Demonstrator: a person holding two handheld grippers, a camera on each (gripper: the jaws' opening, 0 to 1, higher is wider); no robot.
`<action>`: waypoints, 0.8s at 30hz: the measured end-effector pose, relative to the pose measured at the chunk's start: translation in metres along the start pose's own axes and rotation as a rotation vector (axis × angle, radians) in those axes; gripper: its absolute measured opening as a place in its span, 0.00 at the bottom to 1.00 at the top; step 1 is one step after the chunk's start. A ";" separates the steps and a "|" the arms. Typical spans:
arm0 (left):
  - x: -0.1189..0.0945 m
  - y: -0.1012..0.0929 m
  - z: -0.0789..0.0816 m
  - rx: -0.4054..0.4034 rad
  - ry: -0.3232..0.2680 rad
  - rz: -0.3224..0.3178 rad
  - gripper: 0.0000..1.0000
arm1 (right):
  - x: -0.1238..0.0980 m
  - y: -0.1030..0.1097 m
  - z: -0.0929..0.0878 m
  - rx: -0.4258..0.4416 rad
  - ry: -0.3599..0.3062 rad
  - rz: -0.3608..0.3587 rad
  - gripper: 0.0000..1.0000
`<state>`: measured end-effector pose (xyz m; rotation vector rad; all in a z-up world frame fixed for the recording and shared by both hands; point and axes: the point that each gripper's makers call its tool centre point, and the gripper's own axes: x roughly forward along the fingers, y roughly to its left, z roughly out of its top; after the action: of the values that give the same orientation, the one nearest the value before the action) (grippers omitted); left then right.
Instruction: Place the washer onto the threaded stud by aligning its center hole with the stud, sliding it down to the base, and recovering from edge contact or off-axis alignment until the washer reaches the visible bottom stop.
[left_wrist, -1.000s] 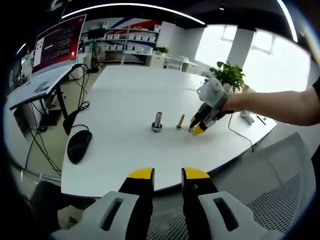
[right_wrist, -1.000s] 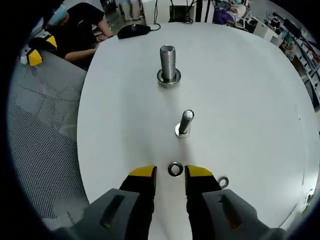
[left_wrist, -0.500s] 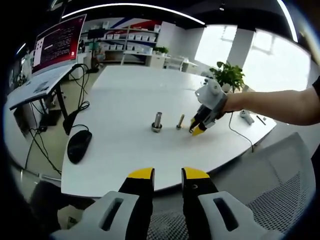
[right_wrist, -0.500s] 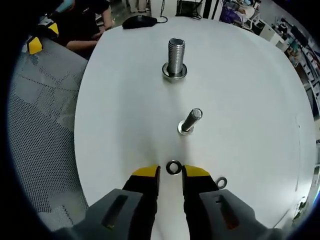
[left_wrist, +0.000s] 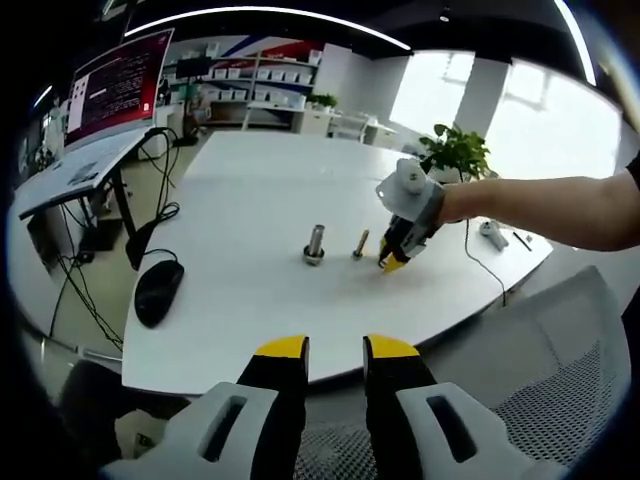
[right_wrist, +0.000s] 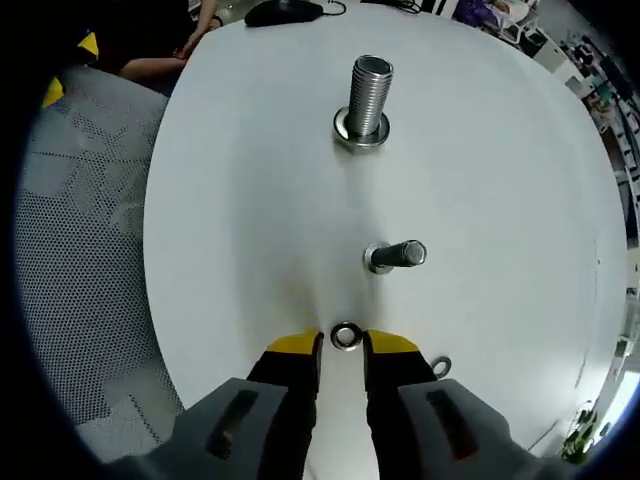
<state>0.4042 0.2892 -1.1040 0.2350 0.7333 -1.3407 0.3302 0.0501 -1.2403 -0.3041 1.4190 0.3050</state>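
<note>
Right gripper view looks steeply down on the white table, where the right gripper has its yellow-tipped jaws set down on either side of a washer. The washer lies flat on the tabletop in the gap between the jaw tips; the jaws stand only slightly apart, close against the ring's edges, but whether they already press on it cannot be told. A second, smaller ring lies just to the right of the right jaw. Farther along the table stands a slim threaded stud on its base, and well beyond that a thicker threaded stud with a collar at its foot.

Left gripper view shows the left gripper hanging off the near edge of the table with its jaws a little apart and nothing between them. From there the right gripper is seen tipped down at the table just to the right of the slim stud.

The step in hand appears to be the pickup of the washer, so nothing is yet threaded. The next move likely calls for closing on the ring's rim, lifting it clear without disturbing the neighbouring ring, then carrying it over a stud with its hole level and centred before lowering. Which stud fits this washer cannot be judged for certain.
</note>
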 end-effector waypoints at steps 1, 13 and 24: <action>0.000 0.000 0.000 0.000 0.000 0.000 0.19 | -0.001 0.000 0.000 0.014 -0.010 0.002 0.19; 0.000 -0.001 0.000 0.003 0.003 -0.002 0.19 | 0.000 0.001 0.002 0.049 -0.068 -0.022 0.17; 0.000 0.000 -0.001 0.003 0.003 -0.002 0.19 | 0.000 -0.001 0.002 0.064 -0.053 -0.034 0.16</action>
<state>0.4042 0.2900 -1.1045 0.2389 0.7338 -1.3441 0.3323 0.0498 -1.2397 -0.2660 1.3674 0.2379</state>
